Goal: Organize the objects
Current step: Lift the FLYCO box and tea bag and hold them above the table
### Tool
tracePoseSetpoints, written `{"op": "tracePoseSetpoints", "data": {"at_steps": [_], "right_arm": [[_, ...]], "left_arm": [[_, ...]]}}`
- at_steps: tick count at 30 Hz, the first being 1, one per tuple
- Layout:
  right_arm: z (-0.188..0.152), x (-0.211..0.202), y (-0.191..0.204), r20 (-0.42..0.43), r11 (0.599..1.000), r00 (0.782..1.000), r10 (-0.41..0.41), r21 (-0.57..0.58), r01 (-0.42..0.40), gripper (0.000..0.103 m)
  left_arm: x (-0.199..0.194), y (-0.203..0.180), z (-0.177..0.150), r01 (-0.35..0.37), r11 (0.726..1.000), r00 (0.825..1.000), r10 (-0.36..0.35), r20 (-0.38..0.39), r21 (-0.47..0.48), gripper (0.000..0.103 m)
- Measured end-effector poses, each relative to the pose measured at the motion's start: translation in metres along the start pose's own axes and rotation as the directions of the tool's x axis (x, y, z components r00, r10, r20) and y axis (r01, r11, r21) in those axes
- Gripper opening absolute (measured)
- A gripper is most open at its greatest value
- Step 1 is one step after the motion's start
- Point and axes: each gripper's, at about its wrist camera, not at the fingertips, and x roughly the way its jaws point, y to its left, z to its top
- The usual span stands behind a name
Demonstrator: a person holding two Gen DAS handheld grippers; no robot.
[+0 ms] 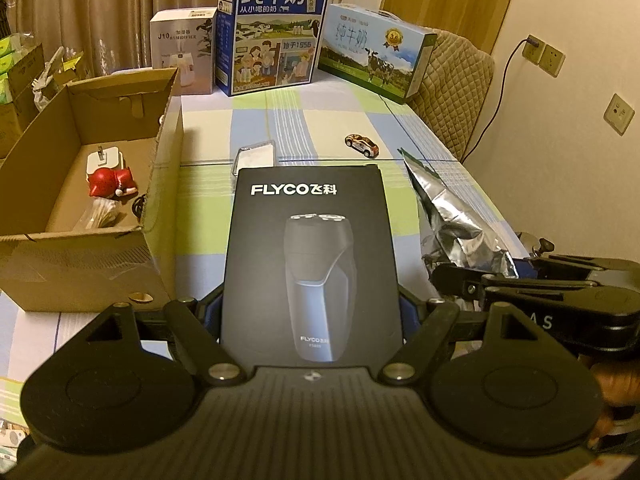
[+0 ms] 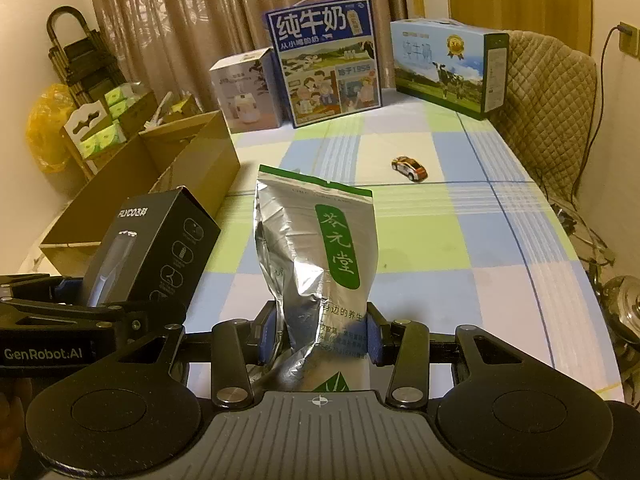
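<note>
My left gripper (image 1: pixel 310 312) is shut on a black FLYCO shaver box (image 1: pixel 310 256), held upright above the table; the box also shows in the right wrist view (image 2: pixel 152 256). My right gripper (image 2: pixel 322 334) is shut on a silver foil pouch with a green label (image 2: pixel 316 256), held upright; the pouch also shows in the left wrist view (image 1: pixel 460 224). An open cardboard box (image 1: pixel 80 216) stands to the left, holding a red toy (image 1: pixel 108 182), a white plug (image 1: pixel 102 160) and other small items. A toy car (image 1: pixel 362 145) and a small clear case (image 1: pixel 256 154) lie on the checked tablecloth.
Two milk cartons (image 1: pixel 272 28) (image 1: pixel 376 60) and a humidifier box (image 1: pixel 182 48) stand along the table's far edge. A quilted chair (image 2: pixel 548 104) is at the right. Tissue packs and a rack (image 2: pixel 100 120) sit left of the table.
</note>
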Motion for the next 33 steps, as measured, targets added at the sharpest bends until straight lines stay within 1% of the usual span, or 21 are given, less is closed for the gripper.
{"op": "tracePoseSetpoints", "data": {"at_steps": [8,33], "right_arm": [[0.000,0.002,0.005,-0.004,1.000,1.000,0.009,-0.005,-0.009,0.041],[0.001,0.009,0.020,-0.018,0.999,1.000,0.025,-0.033,-0.026,0.041]], "left_arm": [[-0.004,0.007,0.002,-0.016,1.000,1.000,0.016,0.012,-0.004,0.076],[-0.013,0.025,-0.006,-0.016,0.999,1.000,0.017,0.024,-0.042,0.076]]}}
